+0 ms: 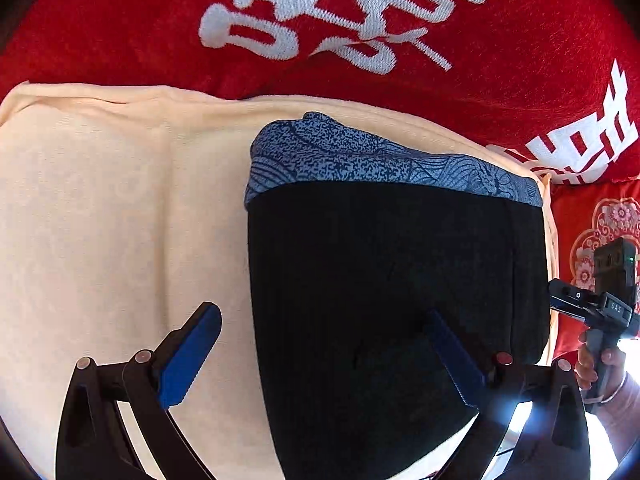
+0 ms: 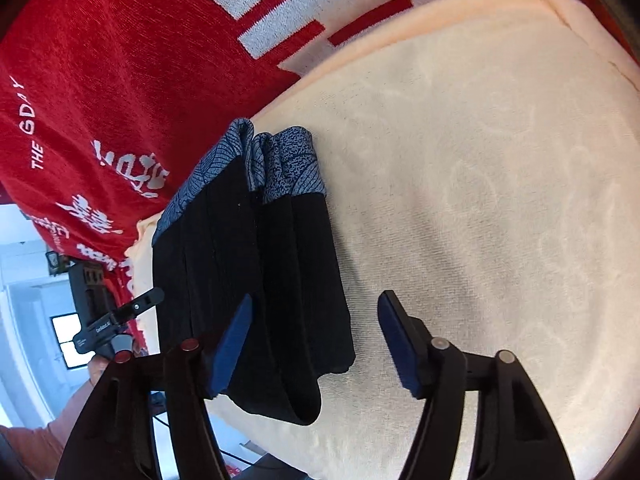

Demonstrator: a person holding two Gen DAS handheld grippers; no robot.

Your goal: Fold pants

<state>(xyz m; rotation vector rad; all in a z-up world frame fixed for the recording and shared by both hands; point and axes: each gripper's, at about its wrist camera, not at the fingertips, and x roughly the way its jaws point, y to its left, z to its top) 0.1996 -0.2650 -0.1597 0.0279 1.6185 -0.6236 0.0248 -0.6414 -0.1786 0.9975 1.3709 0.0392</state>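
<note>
The pants are black with a blue patterned band at the far end. They lie folded into a compact stack on a cream cloth. My left gripper is open and empty, hovering over the near left part of the stack. In the right wrist view the folded pants show several layers, with the blue band far. My right gripper is open and empty above the stack's near edge. The right gripper also shows in the left wrist view, held by a hand.
A red blanket with white characters lies behind the cream cloth. The other gripper's body and a hand sit at the left of the right wrist view, past the cloth's edge.
</note>
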